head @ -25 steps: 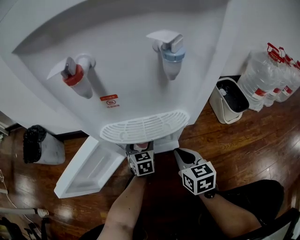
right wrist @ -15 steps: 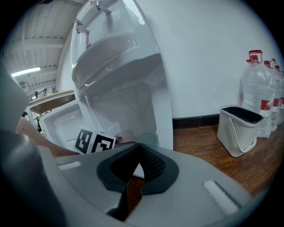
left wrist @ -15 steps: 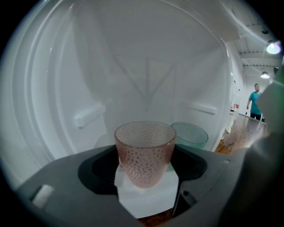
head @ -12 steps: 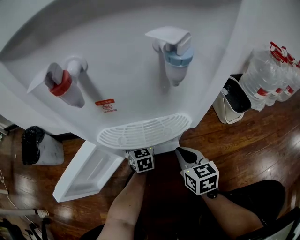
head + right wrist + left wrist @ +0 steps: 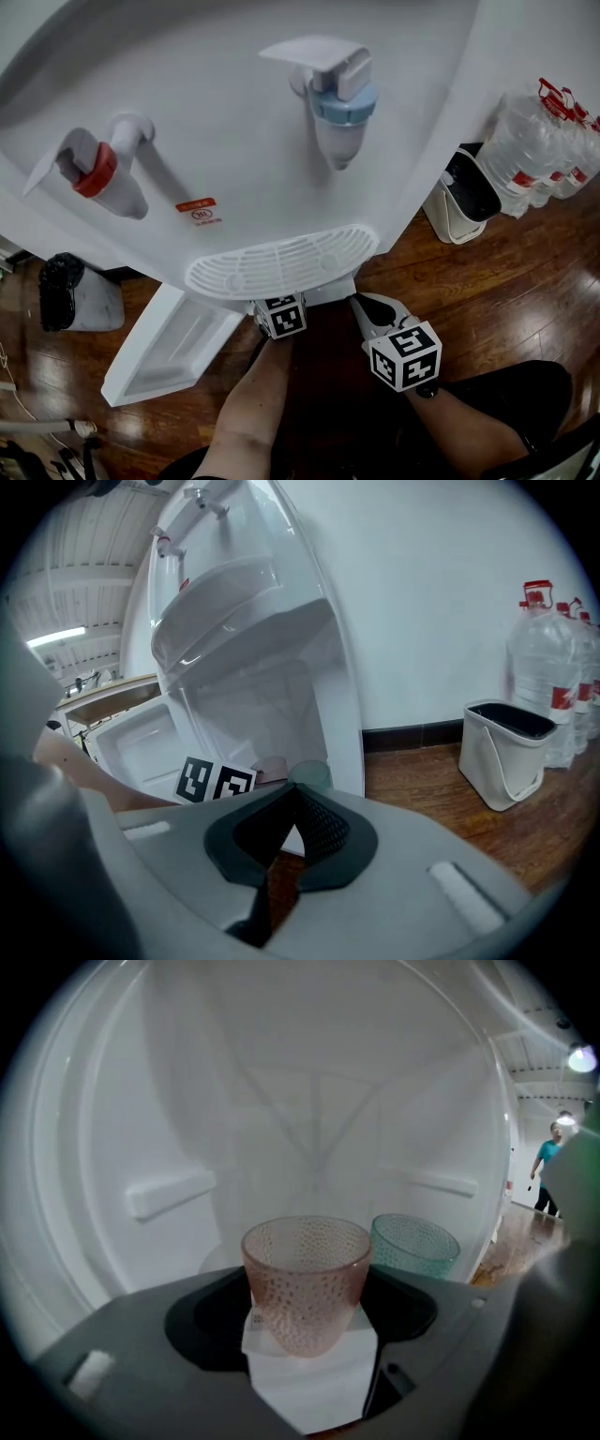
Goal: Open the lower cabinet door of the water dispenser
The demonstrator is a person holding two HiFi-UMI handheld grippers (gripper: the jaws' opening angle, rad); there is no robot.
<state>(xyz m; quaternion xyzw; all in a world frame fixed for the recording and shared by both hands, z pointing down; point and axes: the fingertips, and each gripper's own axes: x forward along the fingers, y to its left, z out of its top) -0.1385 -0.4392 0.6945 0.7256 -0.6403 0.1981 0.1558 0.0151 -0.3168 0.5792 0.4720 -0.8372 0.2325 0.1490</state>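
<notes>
The white water dispenser [image 5: 234,141] fills the head view, with a red tap [image 5: 94,173] and a blue tap [image 5: 339,98] above its drip tray [image 5: 281,260]. Its lower cabinet door [image 5: 164,349] stands swung open to the left. My left gripper [image 5: 281,316] reaches under the tray into the cabinet; its fingertips are hidden there. In the left gripper view it [image 5: 309,1335] is shut on a pink dotted glass [image 5: 307,1274], with a teal glass [image 5: 414,1244] just behind on the right. My right gripper [image 5: 367,311] hovers beside it, shut [image 5: 295,829] and holding nothing.
A white bin with a black inside [image 5: 466,197] stands right of the dispenser, large water bottles [image 5: 544,141] beyond it. A bin with a black bag [image 5: 70,292] sits at the left. The floor is dark wood [image 5: 506,291]. A person [image 5: 547,1162] stands far off.
My left gripper has pushed further under the drip tray, so the pink glass no longer shows in the head view. The dispenser looms larger in the head view. The right gripper has barely moved.
</notes>
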